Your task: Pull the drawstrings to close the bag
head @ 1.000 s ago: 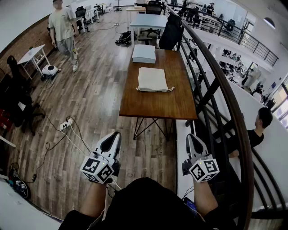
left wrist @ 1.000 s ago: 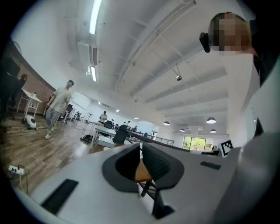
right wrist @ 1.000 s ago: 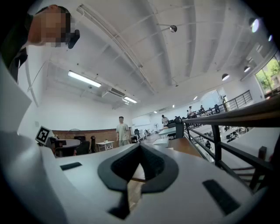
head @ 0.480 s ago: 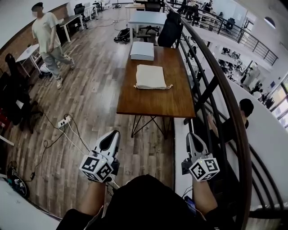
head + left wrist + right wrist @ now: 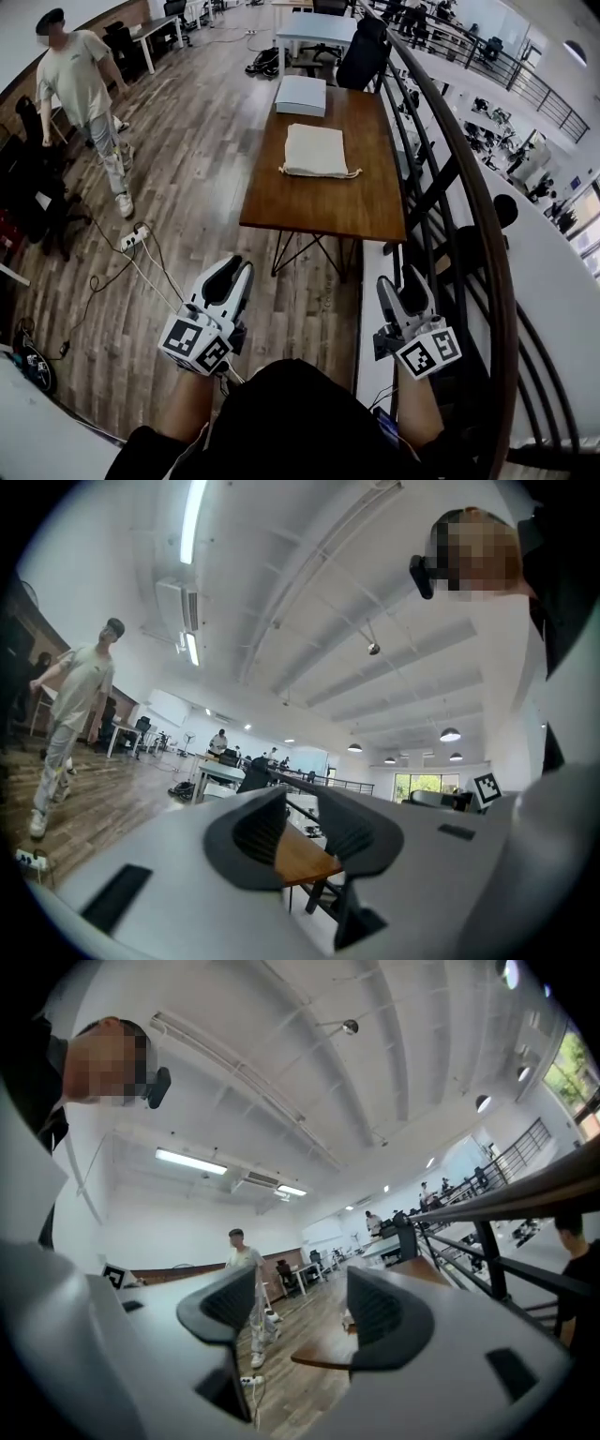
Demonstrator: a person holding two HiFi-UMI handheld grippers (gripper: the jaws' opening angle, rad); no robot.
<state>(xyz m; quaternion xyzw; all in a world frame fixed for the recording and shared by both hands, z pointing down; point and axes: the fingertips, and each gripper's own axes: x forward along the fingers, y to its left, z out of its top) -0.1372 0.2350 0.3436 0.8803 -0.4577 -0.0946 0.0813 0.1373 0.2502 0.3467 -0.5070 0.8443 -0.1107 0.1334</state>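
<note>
pre-grasp | my left gripper (image 5: 239, 270) jaws just cracked apart, right gripper (image 5: 400, 279) just opened wide, both empty | drawstring bag (image 5: 316, 150) unreached on far table (image 5: 319, 208)

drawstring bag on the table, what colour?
Plain cream, no pattern: the drawstring bag shows best in the head view.

The bag (image 5: 316, 151) lies too far off to read its drawstrings (image 5: 352, 173) beyond a thin loop at its near right corner. In the left gripper view only a sliver of tabletop (image 5: 302, 860) shows; in the right, a pale speck (image 5: 349, 1318) on it is too small to name.
</note>
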